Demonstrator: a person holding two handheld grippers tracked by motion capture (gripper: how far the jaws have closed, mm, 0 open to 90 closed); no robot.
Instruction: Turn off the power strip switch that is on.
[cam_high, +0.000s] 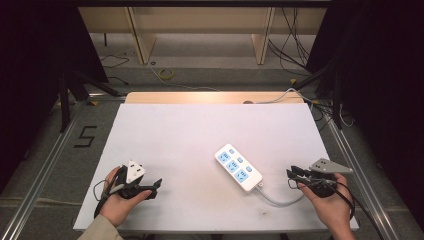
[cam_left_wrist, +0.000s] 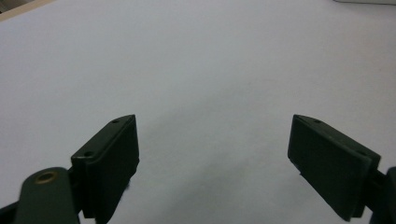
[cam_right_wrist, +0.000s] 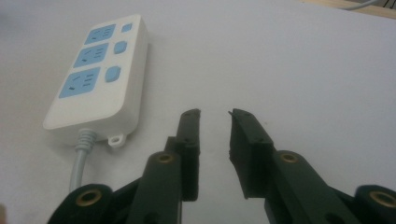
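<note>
I see a white table top over a wooden edge. Beyond it, grey floor with a yellow cable coil and black cables.

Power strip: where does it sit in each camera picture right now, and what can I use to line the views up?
High view: the power strip lies right of centre on the white table, lying diagonally, cable trailing toward the right gripper.
Left gripper view: not in it; open jaws over bare white table.
Right gripper view: upper left, cable leaving its near end, left of the open jaws.
Shared landmark: the white table surface.
</note>
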